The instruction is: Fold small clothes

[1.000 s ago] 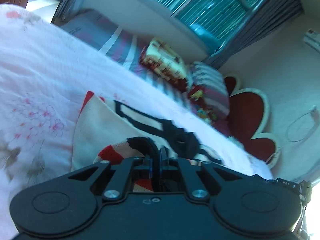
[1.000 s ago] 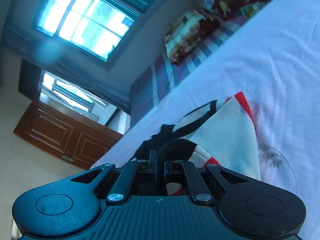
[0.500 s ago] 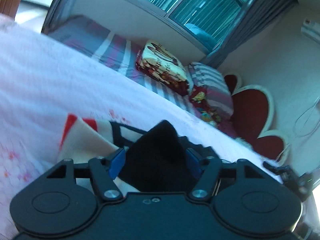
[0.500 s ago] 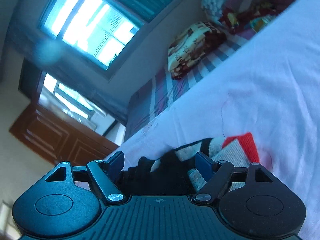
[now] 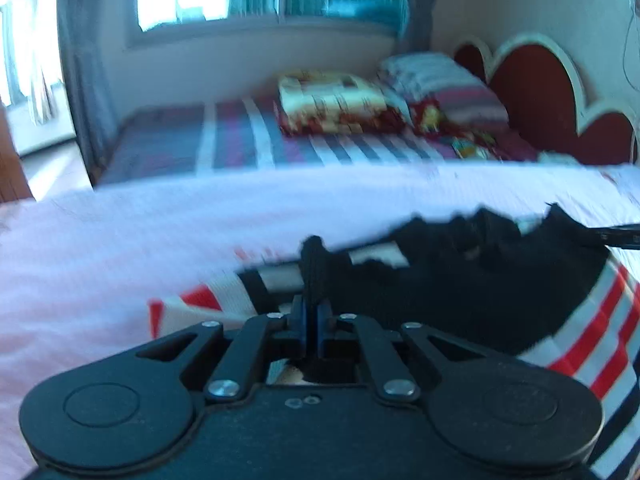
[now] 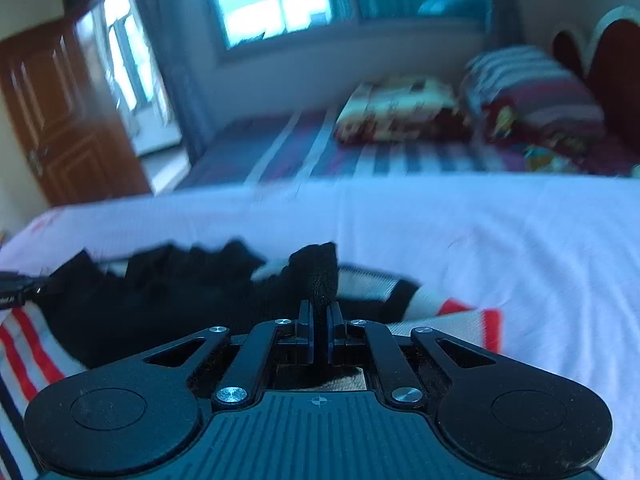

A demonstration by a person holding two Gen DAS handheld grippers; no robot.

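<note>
Between each gripper's pads sits a fold of black knit: the left gripper (image 5: pixel 311 322) and the right gripper (image 6: pixel 319 328) are both pressed together, pinching the dark ribbed edge of the small garment (image 5: pixel 472 296). A second ago they held that edge too; half a second ago both stood spread with the cloth loose between them, and now they have clamped again on a fresh bite, with both views levelled out. My judgement: this re-grip sets up the next fold. The garment lies on the bed (image 5: pixel 160 232) just ahead of and beneath both grippers, stretched between them. It is soft knit, cream with red and navy stripes and a thick black band; the sheet is smooth, pale, faintly printed.
</note>
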